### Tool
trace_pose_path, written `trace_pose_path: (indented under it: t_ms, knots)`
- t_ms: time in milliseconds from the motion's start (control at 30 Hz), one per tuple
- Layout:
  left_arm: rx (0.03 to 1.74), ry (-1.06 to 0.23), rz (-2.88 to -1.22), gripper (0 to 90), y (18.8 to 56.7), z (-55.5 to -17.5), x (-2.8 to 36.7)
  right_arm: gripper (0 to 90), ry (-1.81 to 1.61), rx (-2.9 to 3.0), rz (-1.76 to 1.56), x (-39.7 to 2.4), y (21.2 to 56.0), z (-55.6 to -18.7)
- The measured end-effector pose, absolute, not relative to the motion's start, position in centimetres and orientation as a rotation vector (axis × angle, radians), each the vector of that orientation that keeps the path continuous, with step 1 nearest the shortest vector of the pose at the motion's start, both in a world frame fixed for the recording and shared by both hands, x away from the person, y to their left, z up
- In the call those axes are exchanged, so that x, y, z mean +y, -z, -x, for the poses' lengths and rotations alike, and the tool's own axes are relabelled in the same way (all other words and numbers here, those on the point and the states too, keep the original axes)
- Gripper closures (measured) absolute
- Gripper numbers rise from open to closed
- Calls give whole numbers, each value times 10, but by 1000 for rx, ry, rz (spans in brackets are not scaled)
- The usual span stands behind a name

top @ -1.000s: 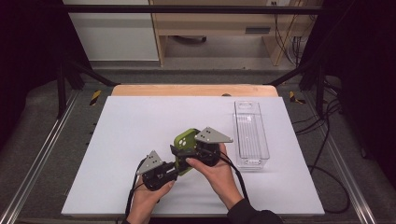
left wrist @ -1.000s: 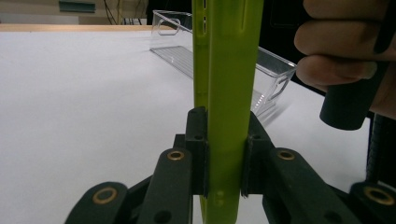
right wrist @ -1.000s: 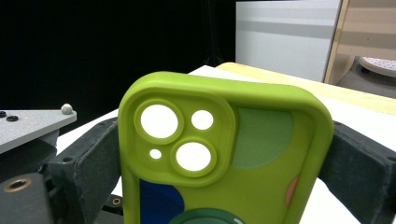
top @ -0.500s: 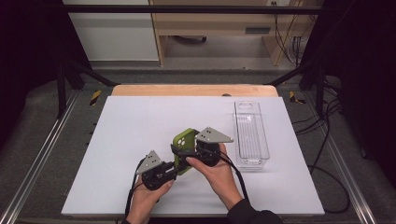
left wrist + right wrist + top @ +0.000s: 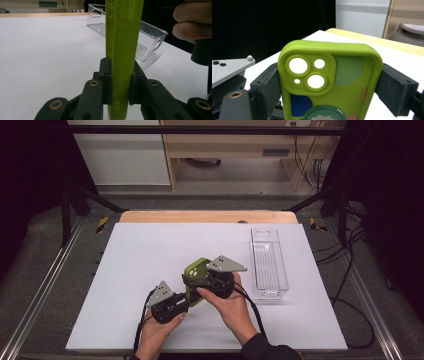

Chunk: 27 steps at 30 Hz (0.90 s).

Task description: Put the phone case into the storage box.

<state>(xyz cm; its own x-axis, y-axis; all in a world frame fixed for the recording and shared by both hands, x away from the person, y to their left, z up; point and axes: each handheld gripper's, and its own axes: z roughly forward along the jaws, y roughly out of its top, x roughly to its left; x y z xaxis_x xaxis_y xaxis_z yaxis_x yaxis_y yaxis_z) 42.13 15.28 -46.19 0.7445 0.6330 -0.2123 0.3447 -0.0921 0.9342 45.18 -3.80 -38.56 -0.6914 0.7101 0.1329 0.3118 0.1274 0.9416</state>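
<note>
Standing on edge just above the white table (image 5: 150, 255), the green phone case (image 5: 195, 272) is caught between both grippers near the table's middle. In the left gripper view the left gripper (image 5: 120, 82) has its black pads pressed on the thin faces of the case at its lower end, jaws drawn narrow and clamped on it. In the right gripper view the right gripper (image 5: 329, 87) spans the case's width, its jaws having just been closing, and the pads now sit against the two long edges below the camera cut-outs, so this second grip looks made or all but made. The back of the case shows round lens holes and a coloured cartoon print. To the right, well apart from the case, the clear plastic bin (image 5: 269, 265) lies empty with its long side running away from the person. My reading is that the pick-up is done and the case is being steadied or passed between hands; placing it, perhaps into the bin, is left.
</note>
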Motion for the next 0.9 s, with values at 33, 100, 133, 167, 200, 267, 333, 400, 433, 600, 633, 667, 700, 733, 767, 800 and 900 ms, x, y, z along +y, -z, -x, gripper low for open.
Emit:
trace_pose_path:
  t_ms: [33, 100, 133, 167, 200, 267, 333, 400, 433, 600, 633, 667, 700, 733, 767, 800, 900]
  knots:
    - [782, -292, -1698, 764, 462, -422, 153, 161, -1584, 2064, -992, -37, 385, -452]
    - [792, -303, -1695, 762, 462, -422, 155, 162, -1581, 2067, -1002, -36, 384, -453]
    - [797, -311, -1694, 759, 462, -423, 156, 162, -1582, 2068, -1004, -35, 384, -454]
    - [806, -316, -1691, 744, 462, -424, 157, 162, -1580, 2069, -1007, -34, 384, -455]
    - [818, -321, -1686, 703, 462, -425, 158, 162, -1581, 2071, -1014, -34, 384, -457]
    - [836, -338, -1681, 609, 462, -426, 160, 162, -1569, 2073, -1021, -33, 383, -461]
    - [852, -351, -1679, 518, 462, -428, 162, 162, -1573, 2066, -1027, -33, 381, -465]
    - [866, -367, -1681, 443, 462, -429, 163, 162, -1566, 2052, -1032, -34, 378, -469]
    - [867, -373, -1679, 404, 462, -429, 163, 162, -1561, 2042, -1033, -36, 377, -472]
    - [866, -438, -1681, 279, 457, -426, 163, 162, -1501, 2020, -1045, -44, 372, -481]
    - [867, -449, -1675, 251, 457, -425, 163, 162, -1489, 2011, -1058, -47, 371, -483]
    - [868, -464, -1675, 232, 456, -425, 164, 162, -1478, 2004, -1062, -50, 370, -485]
    - [874, -474, -1672, 219, 455, -425, 165, 162, -1469, 1997, -1062, -52, 368, -486]
    - [882, -475, -1660, 207, 455, -426, 165, 162, -1468, 1991, -1060, -54, 368, -487]
    - [889, -470, -1656, 191, 456, -428, 166, 162, -1474, 1984, -1072, -56, 367, -489]
    - [898, -476, -1661, 184, 457, -428, 167, 162, -1477, 1979, -1087, -58, 366, -491]
    - [909, -510, -1657, 174, 458, -428, 170, 162, -1466, 1975, -1095, -62, 365, -497]
